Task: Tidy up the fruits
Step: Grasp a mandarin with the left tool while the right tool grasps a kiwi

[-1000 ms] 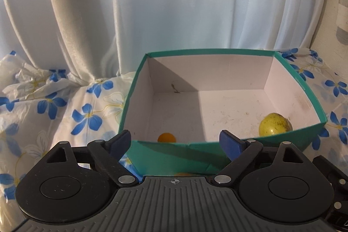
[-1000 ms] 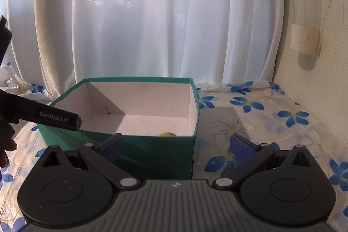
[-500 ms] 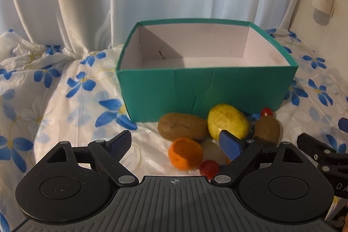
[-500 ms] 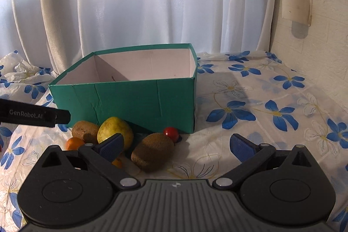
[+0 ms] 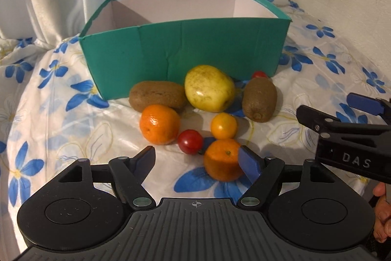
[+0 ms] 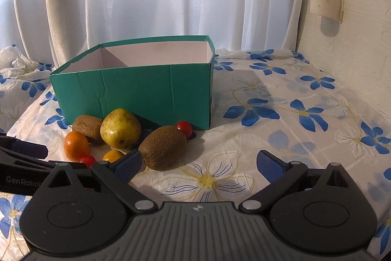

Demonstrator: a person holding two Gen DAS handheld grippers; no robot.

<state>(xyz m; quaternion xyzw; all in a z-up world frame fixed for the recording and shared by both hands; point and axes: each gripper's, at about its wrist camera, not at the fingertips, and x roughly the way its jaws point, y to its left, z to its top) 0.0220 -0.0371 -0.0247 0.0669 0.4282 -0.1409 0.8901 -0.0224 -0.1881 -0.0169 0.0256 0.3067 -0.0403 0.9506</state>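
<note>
Two grippers' fingers (image 5: 146, 158) apart, gripping nothing; housings lettered "DAS" (image 5: 355, 163) and "GenRobot" (image 6: 22, 180).

Both grippers tilt down over the flowered tablecloth's near edge. The left gripper (image 5: 196, 159) has its jaws apart — they have just been closing. The right gripper (image 6: 199, 164) stands wider, jaws also just narrowing, nothing between them — a hand (image 5: 382, 214) shows behind it.
</note>
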